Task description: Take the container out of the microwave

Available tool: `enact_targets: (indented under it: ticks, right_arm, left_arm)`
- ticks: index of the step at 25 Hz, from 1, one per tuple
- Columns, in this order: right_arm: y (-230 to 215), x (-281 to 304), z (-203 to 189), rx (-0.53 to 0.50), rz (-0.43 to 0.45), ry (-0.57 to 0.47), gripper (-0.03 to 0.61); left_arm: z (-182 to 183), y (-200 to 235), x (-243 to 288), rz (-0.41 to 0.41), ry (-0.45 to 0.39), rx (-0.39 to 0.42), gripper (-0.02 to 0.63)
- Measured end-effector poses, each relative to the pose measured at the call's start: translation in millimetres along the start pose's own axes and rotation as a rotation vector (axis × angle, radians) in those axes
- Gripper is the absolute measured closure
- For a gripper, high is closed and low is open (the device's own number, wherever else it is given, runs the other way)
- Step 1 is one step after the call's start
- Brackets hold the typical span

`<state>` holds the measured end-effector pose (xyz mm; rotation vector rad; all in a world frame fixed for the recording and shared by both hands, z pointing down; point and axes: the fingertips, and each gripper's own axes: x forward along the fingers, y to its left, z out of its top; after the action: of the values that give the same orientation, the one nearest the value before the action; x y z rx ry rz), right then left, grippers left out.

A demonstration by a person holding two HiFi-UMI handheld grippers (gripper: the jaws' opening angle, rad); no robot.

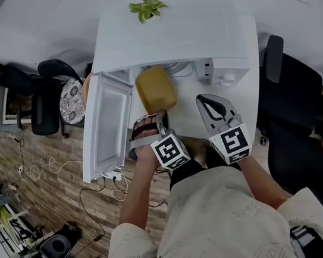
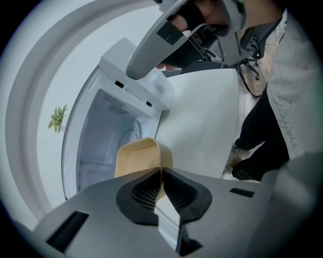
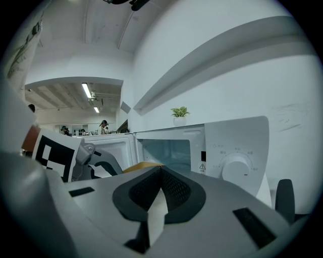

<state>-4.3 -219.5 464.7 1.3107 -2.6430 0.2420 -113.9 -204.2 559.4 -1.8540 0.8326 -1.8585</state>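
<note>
Left claw [image 1: 161, 118] is pinched narrow on the near rim of the yellow container [image 1: 155, 89], its 2 jaws meeting on the thin wall in the left gripper view. That container hangs just outside the mouth of the white microwave [image 1: 195, 30], beside the door [image 1: 108, 127], which stands swung wide. To its right, the right claw [image 1: 202, 98] has its jaws closed together with nothing between them, facing the microwave's dial [image 3: 236, 168]. 1 small green plant [image 1: 147, 6] stands on top of the microwave.
</note>
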Motion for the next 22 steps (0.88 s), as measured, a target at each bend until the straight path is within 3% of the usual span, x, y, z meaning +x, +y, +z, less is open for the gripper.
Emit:
enact_targets:
  ticks: [5, 15, 22]
  right_arm:
    - [0, -7, -8, 0.001, 0.010, 0.006, 0.565]
    - [7, -15, -5, -0.029, -0.059, 0.011, 0.565]
    - [33, -8, 5, -0.066, -0.073, 0.020, 0.565]
  left_arm:
    - [5, -5, -11, 0.010, 0.009, -0.005, 0.591]
    - [-13, -12, -24, 0.015, -0.019, 0.008, 0.589]
    - [-26, -9, -33, 0.027, -0.078, 0.001, 0.590]
